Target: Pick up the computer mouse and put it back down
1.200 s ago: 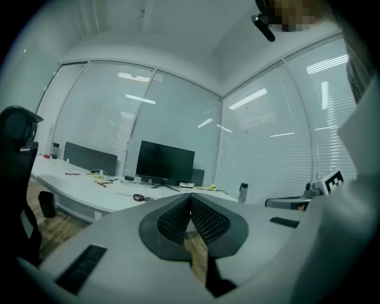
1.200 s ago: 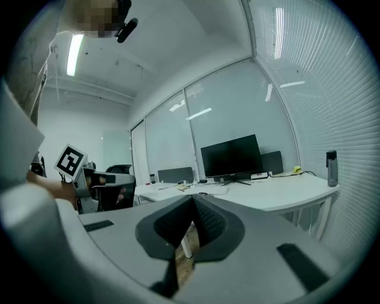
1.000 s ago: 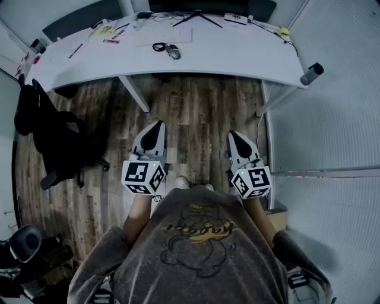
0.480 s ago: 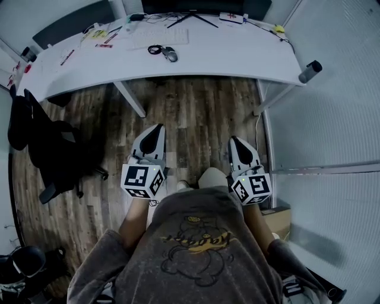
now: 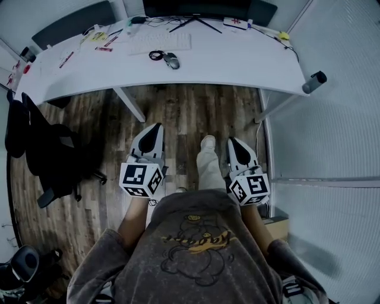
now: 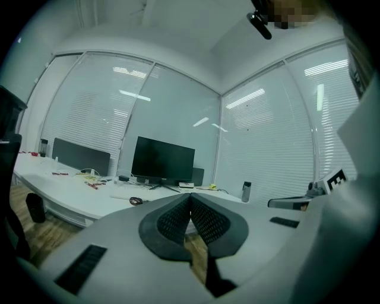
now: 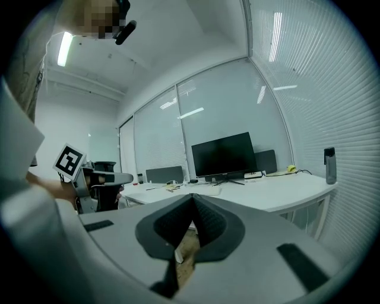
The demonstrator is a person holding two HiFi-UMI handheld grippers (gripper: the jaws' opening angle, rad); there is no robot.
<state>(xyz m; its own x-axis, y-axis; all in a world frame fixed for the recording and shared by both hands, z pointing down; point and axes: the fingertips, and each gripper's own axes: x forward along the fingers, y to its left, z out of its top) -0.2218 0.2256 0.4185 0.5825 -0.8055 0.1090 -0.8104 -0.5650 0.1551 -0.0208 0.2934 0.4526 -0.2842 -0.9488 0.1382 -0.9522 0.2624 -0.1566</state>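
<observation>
The dark computer mouse lies on the white desk, just right of a coiled black cable and in front of a white keyboard. Both grippers hang over the wood floor, well short of the desk and pointing at it. My left gripper is shut with nothing in it; in the left gripper view its pads meet at the tip. My right gripper is shut and empty too, its pads touching. In the left gripper view the mouse and cable show only as one small dark shape.
A black monitor stands at the desk's back edge, and a grey bottle at its right end. A black office chair stands on the left. The desk leg slants ahead of my left gripper. The person's leg and shoe are between the grippers.
The person has stepped toward the desk: a leg and shoe have swung forward between the grippers. Both grippers moved forward with the body and stayed shut.
</observation>
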